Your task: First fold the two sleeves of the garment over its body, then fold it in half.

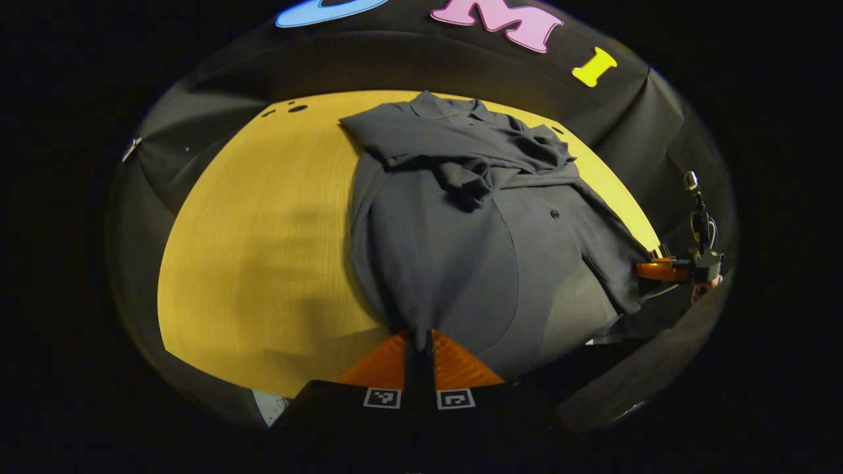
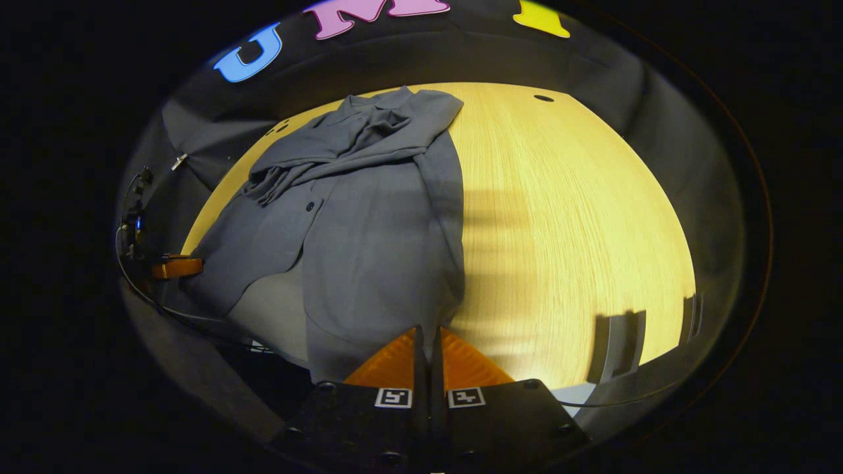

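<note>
Grey fabric — the garment (image 1: 461, 217) — lies on the yellow wood-grain table (image 1: 263, 263), collar end far from both cameras, hem end near and partly hanging off the near table edge.

Status of sleeves: both appear folded in over the body; they sit bunched and crossed across the upper chest in the left gripper view, and the same heap (image 2: 329, 158) shows in the right gripper view. Fold is untidy, not flat. Judged: step 1 done, approx.

Left hand-held gripper (image 1: 419, 342): fingers pinched together on the hem at one bottom corner, cloth pulled up to a point between them. Right hand-held gripper (image 2: 428, 339): fingers likewise clamped on the hem at the other bottom corner, fabric drawn taut into the tips. Each unit is also visible far off at the edge of the other's view, w/ hem stretched between.

Remaining — the fold in half. Not yet done: lower body lies single-layer, hem nowhere near collar. Judged next req.: carry both corners fwd together over the bunched sleeves. Risk: the loose sleeve heap shifting.
</note>
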Available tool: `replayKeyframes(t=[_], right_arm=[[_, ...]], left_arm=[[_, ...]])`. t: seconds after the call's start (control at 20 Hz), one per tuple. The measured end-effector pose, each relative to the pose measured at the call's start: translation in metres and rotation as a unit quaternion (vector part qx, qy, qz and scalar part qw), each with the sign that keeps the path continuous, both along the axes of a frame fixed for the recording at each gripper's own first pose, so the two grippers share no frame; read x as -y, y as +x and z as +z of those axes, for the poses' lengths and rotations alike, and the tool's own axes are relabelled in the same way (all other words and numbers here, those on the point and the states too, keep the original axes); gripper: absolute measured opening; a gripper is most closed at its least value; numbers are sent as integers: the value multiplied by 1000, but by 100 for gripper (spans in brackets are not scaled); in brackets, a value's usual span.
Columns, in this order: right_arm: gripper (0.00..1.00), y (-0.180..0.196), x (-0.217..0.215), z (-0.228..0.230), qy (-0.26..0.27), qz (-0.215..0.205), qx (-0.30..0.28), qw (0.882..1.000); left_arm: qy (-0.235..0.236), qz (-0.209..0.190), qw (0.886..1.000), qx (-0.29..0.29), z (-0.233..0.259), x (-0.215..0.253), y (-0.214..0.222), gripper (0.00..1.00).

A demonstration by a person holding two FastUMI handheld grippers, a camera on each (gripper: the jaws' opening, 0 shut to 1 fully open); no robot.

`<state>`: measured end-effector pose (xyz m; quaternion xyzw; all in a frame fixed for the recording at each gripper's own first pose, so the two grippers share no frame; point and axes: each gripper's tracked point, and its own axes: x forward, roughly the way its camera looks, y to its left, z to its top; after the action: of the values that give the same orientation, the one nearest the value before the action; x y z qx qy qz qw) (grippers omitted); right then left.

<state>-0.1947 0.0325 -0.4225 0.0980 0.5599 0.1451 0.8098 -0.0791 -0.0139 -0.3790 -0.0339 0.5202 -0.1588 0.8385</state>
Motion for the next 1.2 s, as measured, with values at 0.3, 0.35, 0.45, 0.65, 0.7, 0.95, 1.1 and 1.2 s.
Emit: replayKeyframes(t=[0.3, 0.35, 0.45, 0.65, 0.7, 0.95, 1.1, 1.2], right_arm=[[5, 25, 5, 46, 28, -33, 51, 998], [5, 38, 6, 56, 37, -44, 66, 996], [5, 69, 5, 76, 58, -71, 92, 991], [5, 127, 5, 113, 90, -101, 145, 980], [5, 142, 6, 122, 96, -107, 158, 977], [5, 211, 14, 151, 109, -136, 210, 962], [0, 248, 12, 160, 103, -129, 235, 958], [5, 271, 10, 163, 96, -124, 249, 956]], left_arm=[[-45, 52, 998, 14, 40, 13, 33, 6], [-56, 63, 996, 18, 49, 15, 44, 6], [-65, 75, 995, 35, 64, 16, 66, 6], [-77, 73, 990, 96, 109, 23, 120, 5], [-80, 75, 987, 116, 123, 23, 137, 5], [-81, 68, 978, 178, 162, 24, 194, 5], [-78, 73, 972, 212, 178, 23, 231, 5], [-67, 78, 969, 226, 179, 22, 254, 5]])
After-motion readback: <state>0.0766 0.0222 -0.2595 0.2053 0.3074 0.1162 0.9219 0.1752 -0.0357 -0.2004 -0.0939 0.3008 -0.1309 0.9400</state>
